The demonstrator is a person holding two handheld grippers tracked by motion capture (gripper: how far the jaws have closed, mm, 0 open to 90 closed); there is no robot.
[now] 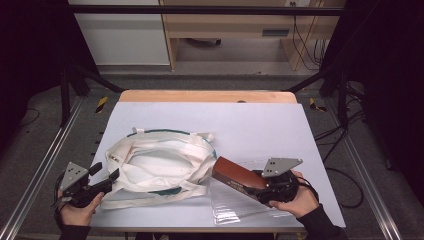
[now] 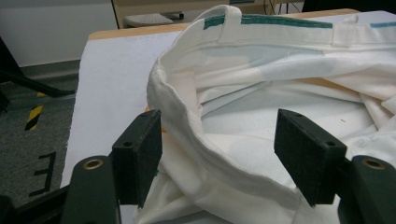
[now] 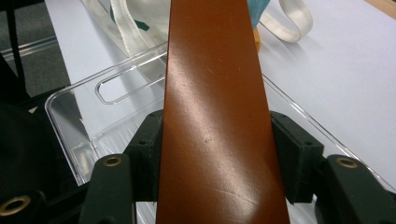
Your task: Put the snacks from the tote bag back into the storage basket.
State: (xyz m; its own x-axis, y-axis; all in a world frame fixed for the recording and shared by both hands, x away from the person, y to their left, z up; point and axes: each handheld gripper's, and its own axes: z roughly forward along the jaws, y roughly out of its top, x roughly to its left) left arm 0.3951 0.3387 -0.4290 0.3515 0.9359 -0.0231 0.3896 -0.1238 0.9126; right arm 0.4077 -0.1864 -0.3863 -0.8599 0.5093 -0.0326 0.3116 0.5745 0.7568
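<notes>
Right gripper (image 1: pixel 260 186) jaws are clamped on a brown box (image 1: pixel 239 177), hiding its rear, above a clear tray (image 1: pixel 225 210). Left gripper (image 1: pixel 107 176) jaws gape around the white bag (image 1: pixel 160 167) rim. Pale blue table (image 1: pixel 260 125).

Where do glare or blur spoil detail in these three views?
Right gripper view: a broad sheen runs down the brown box, and the clear tray throws reflections. Left gripper view: the white bag is bright and low in contrast, yet its seams read. High view: soft overall, with dark corners.
</notes>
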